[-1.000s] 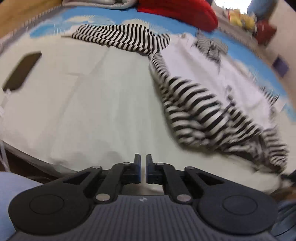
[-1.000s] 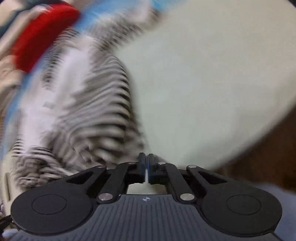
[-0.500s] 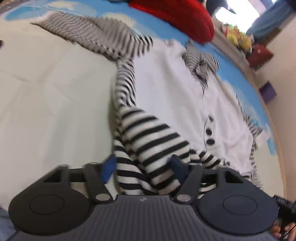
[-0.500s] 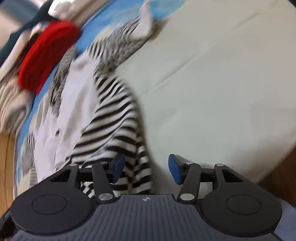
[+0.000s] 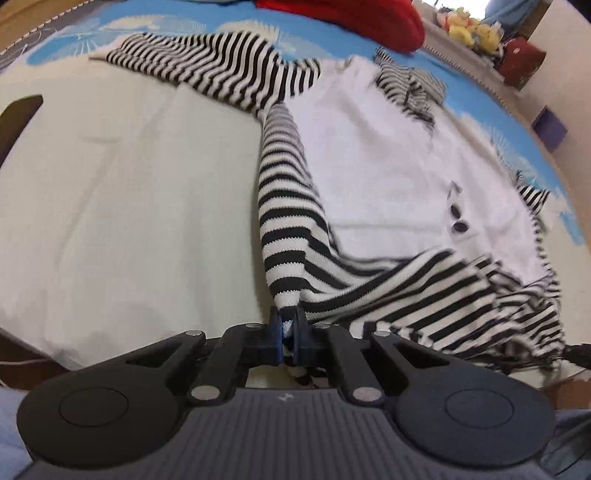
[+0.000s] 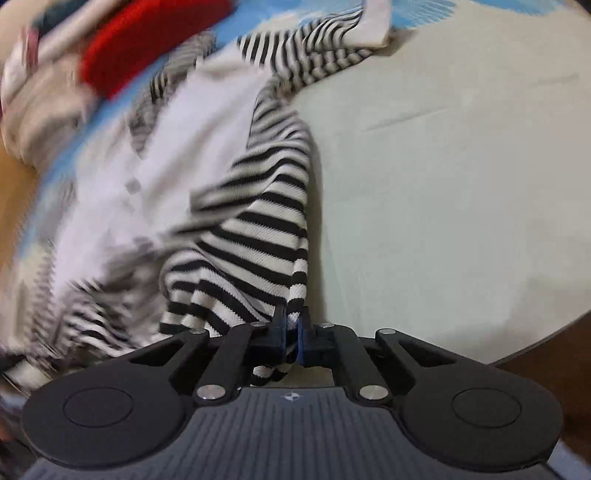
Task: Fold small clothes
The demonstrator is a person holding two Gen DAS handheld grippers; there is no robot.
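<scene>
A small white garment with black-and-white striped sleeves and hem [image 5: 376,192] lies spread on a pale sheet [image 5: 129,206]. My left gripper [image 5: 287,325] is shut on the striped hem [image 5: 284,236], which rises in a ridge from the jaws. My right gripper [image 6: 291,325] is shut on another part of the striped hem [image 6: 266,236]. The white body with dark buttons [image 5: 458,218] lies beyond. One striped sleeve [image 5: 214,70] stretches to the far left. The right wrist view is blurred on its left side.
A red cushion [image 5: 354,14] lies at the far edge on a blue patterned cover [image 5: 74,40]. A dark flat object [image 5: 16,114] lies at the left. Soft toys [image 5: 469,27] sit on a shelf at the far right. The sheet's rim [image 6: 546,336] curves at the right.
Both grippers went from shut and empty to open around the striped hem, and now both are shut on it. The fabric is pulled up into ridges at the jaws.
</scene>
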